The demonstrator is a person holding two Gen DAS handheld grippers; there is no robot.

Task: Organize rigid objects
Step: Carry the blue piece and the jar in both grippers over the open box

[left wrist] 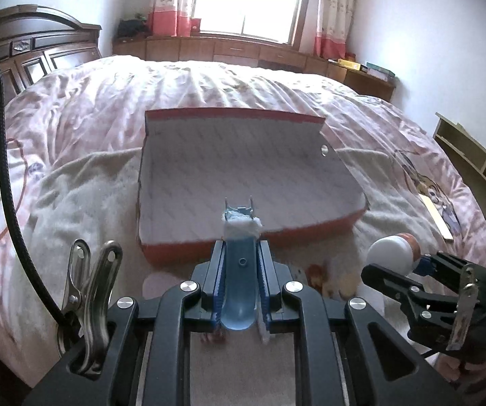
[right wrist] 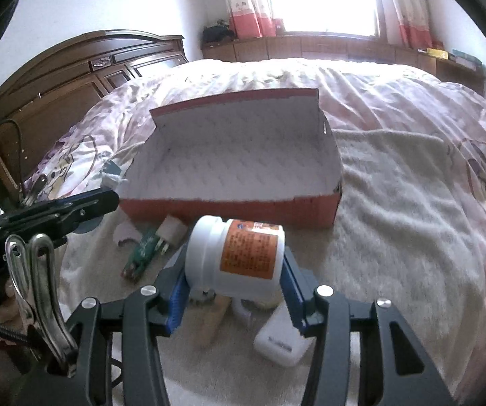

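The right tool (right wrist: 234,270) clamps a white jar (right wrist: 239,257) at lower centre, before the red box (right wrist: 232,208); the left tool (left wrist: 241,237) grips a blue clip (left wrist: 239,284). Lift each clear over the near wall before releasing.

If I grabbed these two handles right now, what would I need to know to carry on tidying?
Left gripper: shut on a blue plastic piece, its tip over the near edge of the red box.
Right gripper: shut on a white jar with an orange label, short of the box.
Done: nothing shows inside the box yet.
Left: drop both items in, then collect the green circuit board, white plug, white case and wooden stick lying on the towel.
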